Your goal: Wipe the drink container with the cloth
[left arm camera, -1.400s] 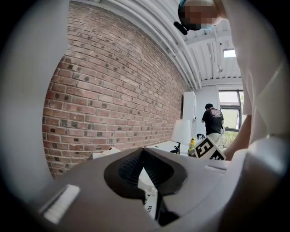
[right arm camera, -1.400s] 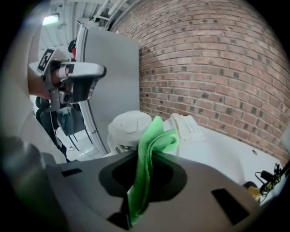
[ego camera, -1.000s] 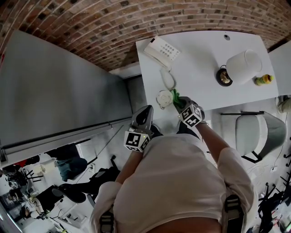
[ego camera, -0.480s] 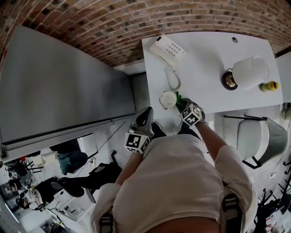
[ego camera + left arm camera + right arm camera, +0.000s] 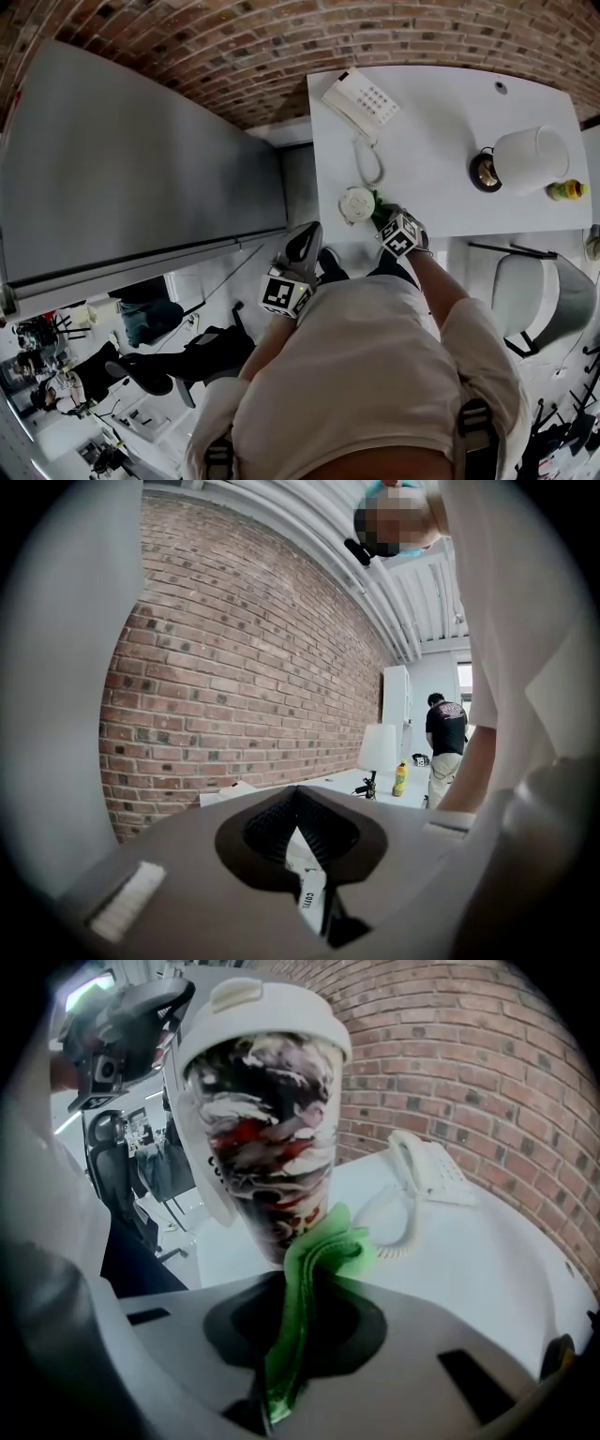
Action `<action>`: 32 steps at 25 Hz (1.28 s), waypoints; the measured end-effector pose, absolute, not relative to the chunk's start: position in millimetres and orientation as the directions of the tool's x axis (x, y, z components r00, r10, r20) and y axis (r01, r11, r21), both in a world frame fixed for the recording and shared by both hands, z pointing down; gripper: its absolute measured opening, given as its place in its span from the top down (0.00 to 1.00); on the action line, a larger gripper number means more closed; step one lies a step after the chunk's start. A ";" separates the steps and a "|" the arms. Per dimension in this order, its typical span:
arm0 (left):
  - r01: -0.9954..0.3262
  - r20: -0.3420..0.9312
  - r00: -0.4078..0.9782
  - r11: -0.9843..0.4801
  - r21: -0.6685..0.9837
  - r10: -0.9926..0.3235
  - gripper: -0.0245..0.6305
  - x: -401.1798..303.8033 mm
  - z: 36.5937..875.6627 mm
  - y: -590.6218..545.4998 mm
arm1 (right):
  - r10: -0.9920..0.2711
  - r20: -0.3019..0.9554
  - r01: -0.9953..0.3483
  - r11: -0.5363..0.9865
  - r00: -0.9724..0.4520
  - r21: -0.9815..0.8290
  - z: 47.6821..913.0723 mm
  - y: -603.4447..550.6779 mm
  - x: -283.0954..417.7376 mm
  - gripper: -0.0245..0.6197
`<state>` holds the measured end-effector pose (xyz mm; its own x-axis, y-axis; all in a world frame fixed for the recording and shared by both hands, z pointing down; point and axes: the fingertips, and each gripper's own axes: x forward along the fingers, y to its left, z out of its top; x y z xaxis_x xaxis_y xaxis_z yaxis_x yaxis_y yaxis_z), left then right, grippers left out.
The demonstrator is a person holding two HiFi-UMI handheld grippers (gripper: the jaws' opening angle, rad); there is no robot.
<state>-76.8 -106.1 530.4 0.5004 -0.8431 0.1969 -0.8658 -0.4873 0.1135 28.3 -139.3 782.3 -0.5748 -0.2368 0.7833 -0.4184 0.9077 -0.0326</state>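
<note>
The drink container (image 5: 267,1119), a tall cup with a white lid and a swirled dark, red and white pattern, is seen standing upright on the white table (image 5: 441,112), close to its near edge; in the head view it is found just left of the right gripper (image 5: 298,1297). The jaws of the right gripper are clamped on the green cloth (image 5: 323,1251); the free folded end of the cloth is pressed against the lower side of the container, just above the tabletop.

The left gripper (image 5: 296,794) is held off the table, beside its near corner and apart from the container; its jaws are brought together at the tips. A narrow white strip with dark print (image 5: 309,892) is seen in the slit below the tips; whether it is gripped or merely seen through the gap cannot be told.

A white telephone (image 5: 361,98) with a coiled cord is set further back on the table, near the brick wall (image 5: 244,667); a lamp with a white shade (image 5: 531,159) and a yellow bottle (image 5: 566,189) are placed at the far right end, well apart from the container. A chair (image 5: 530,281) is tucked beside the table on the right; a standing person (image 5: 445,733) is seen in the distance beyond the lamp.
</note>
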 end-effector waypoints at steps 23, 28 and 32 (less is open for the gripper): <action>-0.801 0.135 0.598 -0.586 0.120 -0.790 0.95 -83.1 525.4 -107.9 | -0.588 0.591 -0.800 0.574 -0.553 -0.176 661.0 -114.5 66.3 0.90; -0.786 0.124 0.617 -0.605 0.123 -0.777 0.94 -81.7 525.2 -103.6 | -0.588 0.604 -0.813 0.551 -0.537 -0.186 658.4 -106.7 56.3 0.90; -0.782 0.130 0.623 -0.610 0.131 -0.771 0.95 -85.1 526.2 -98.3 | -0.567 0.632 -0.820 0.534 -0.529 -0.207 664.0 -104.0 44.8 0.90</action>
